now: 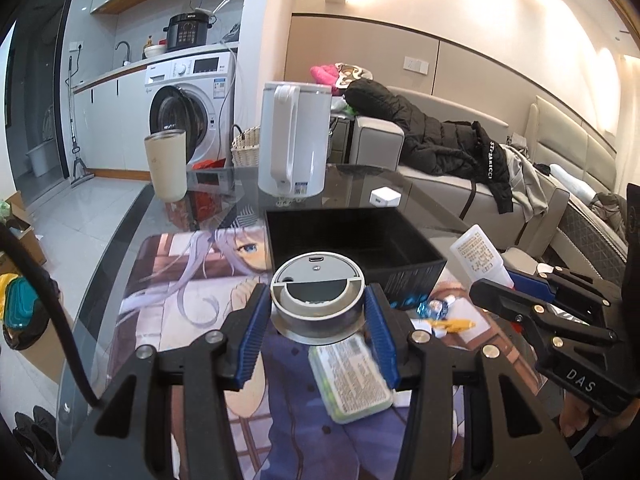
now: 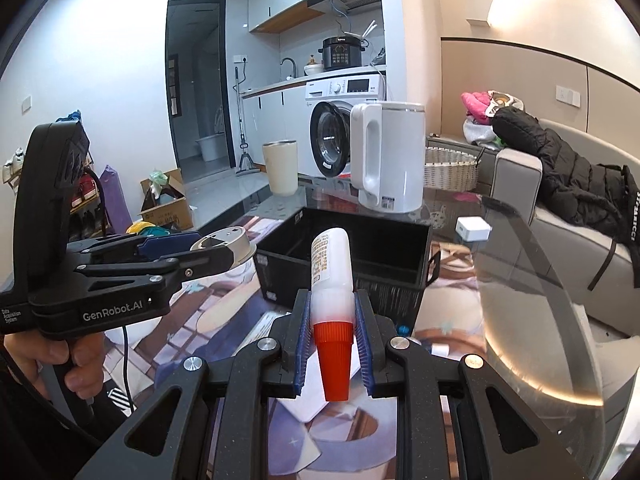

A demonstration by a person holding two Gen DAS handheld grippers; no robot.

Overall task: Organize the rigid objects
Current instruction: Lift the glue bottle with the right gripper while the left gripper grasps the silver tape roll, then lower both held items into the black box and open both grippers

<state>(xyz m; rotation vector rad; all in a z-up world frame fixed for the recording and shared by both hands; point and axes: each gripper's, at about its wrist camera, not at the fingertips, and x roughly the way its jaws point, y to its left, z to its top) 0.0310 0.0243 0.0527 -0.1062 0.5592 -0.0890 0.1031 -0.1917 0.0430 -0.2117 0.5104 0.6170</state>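
Black box [image 1: 400,236], 12 o'clock: held nothing visible. Left tool [image 1: 318,316] gripped round device [image 1: 318,288]; right tool [image 2: 332,328] gripped bottle [image 2: 330,264]; both undeposited.

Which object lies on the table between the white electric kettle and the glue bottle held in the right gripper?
The open black box. In the right wrist view it sits between the white electric kettle and the glue bottle gripped by the right gripper.

black gripper [image 1: 318,308], blue ribbed pads [image 1: 253,344], silver screws.
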